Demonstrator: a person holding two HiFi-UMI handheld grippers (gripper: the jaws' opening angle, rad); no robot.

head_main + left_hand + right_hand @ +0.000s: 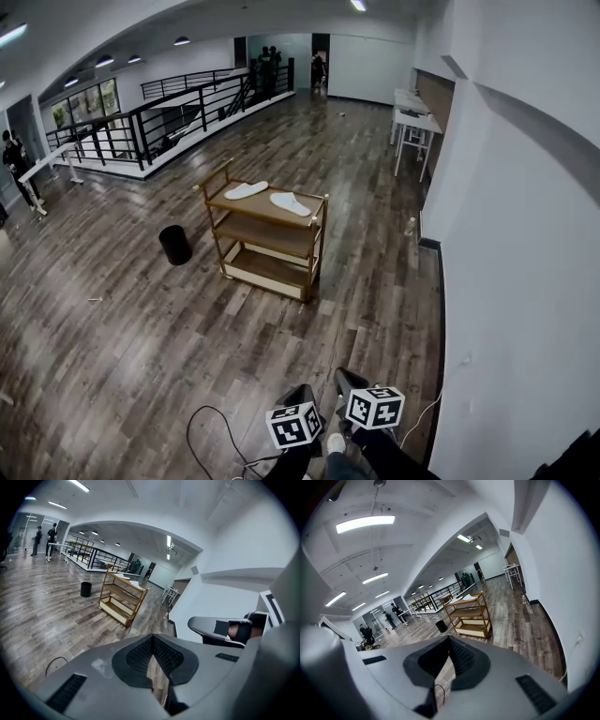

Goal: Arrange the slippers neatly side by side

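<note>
Left hand-held gripper [152, 640]: jaws pressed together with nothing between them; it is held low near the person's body, pointing across the floor toward the cart.
Right hand-held gripper [449, 640]: jaws closed tip to tip and empty; it is held just beside the left one, and their marker cubes sit close together at the bottom of the head view.
Slippers: two white ones lie on the top shelf of the cart, far from both hand-held grippers.
Left slipper [246, 190]: lies flat near the shelf's back left part, slanted.
Right slipper [291, 203]: lies flat nearer the shelf's front right corner, slanted the other way; the two are apart and not parallel.
Cart [263, 235]: wooden with three shelves, standing in the middle of the room; the two lower shelves look bare.
Bin [174, 245]: black and round, on the floor just left of the cart.
Floor [112, 356]: dark wood planks.
Cable [208, 429]: a thin dark loop lying on the floor near the person's feet.
Railing [159, 117]: black, running along the far left side.
Wall [525, 281]: white, close on the right.
</note>
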